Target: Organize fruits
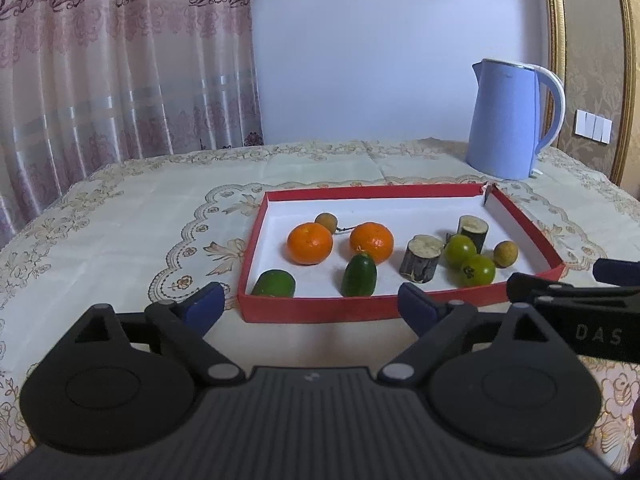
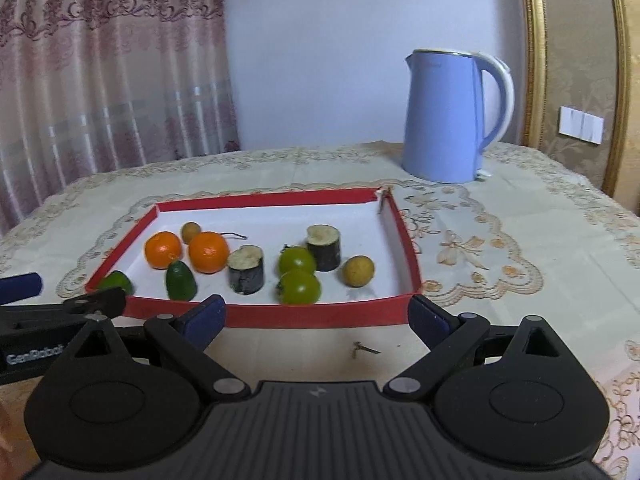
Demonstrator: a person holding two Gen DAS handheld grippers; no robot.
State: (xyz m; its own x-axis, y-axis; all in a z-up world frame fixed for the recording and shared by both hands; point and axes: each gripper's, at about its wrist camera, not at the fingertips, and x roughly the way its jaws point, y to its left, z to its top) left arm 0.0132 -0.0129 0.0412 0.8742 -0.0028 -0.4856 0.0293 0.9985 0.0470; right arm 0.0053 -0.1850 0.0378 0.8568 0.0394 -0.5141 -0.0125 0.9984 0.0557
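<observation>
Green cucumber piece [image 1: 359, 276] upright in tray [image 1: 320, 308]

At the right edge of the left wrist view, white letters "DAS" stand on the right gripper [image 1: 612, 280]. At the left edge of the right wrist view, "GenRobot" stands on the left gripper [image 2: 24, 304], its end hidden.

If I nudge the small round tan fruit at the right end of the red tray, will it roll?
Probably. The small round tan fruit looks nearly spherical and stands free on the smooth white floor of the red tray, so it should roll easily. The tray's raised rim would likely stop it.
</observation>
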